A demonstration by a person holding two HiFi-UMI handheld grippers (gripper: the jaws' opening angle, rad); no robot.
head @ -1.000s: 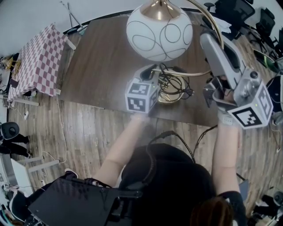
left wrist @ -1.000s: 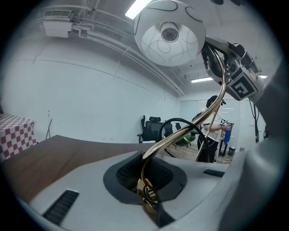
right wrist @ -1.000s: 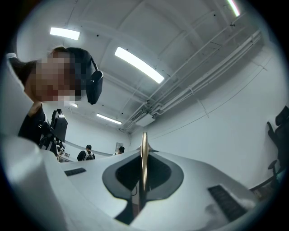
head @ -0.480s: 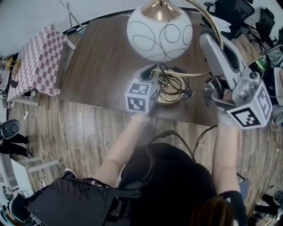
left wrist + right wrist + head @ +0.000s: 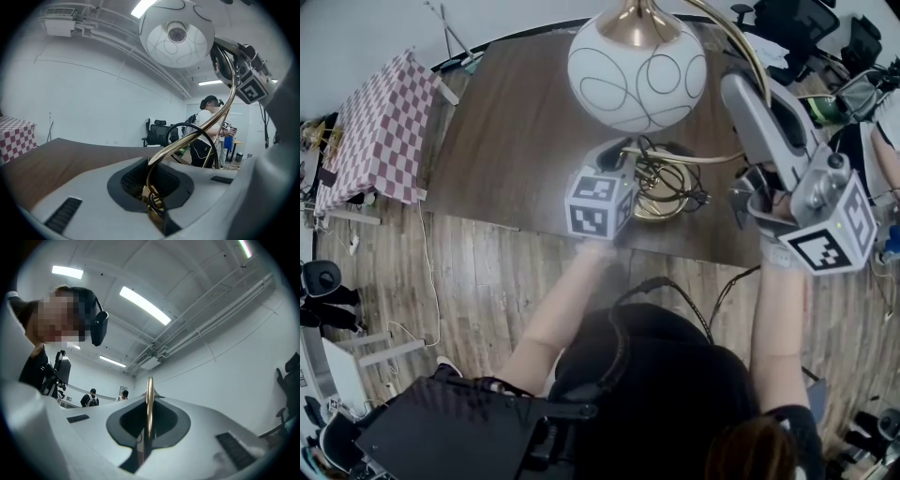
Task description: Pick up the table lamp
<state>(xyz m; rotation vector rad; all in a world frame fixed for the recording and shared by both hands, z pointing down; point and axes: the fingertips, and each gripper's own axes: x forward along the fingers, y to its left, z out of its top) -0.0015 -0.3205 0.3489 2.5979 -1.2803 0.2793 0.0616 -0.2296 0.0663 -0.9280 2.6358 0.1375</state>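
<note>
The table lamp has a white globe shade (image 5: 637, 70) with black loops, a curved gold arm (image 5: 752, 58) and a gold base (image 5: 661, 197) on the dark wooden table (image 5: 516, 122). My left gripper (image 5: 628, 155) is shut on the gold stem just above the base. In the left gripper view the stem (image 5: 187, 140) rises from between the left gripper's (image 5: 152, 199) jaws toward the shade (image 5: 176, 37). My right gripper (image 5: 739, 86) is shut on the arm higher up, right of the shade. The arm (image 5: 149, 404) stands edge-on between the right gripper's (image 5: 145, 437) pads.
A black cord (image 5: 680, 183) coils round the base. A table with a red checkered cloth (image 5: 375, 131) stands to the left. Office chairs (image 5: 797, 23) are at the back right. A person (image 5: 208, 131) stands beyond the table, and another is at the right edge (image 5: 881, 141).
Both grippers and the lamp have kept still. A person at the right edge of the head view has come further into the picture.
</note>
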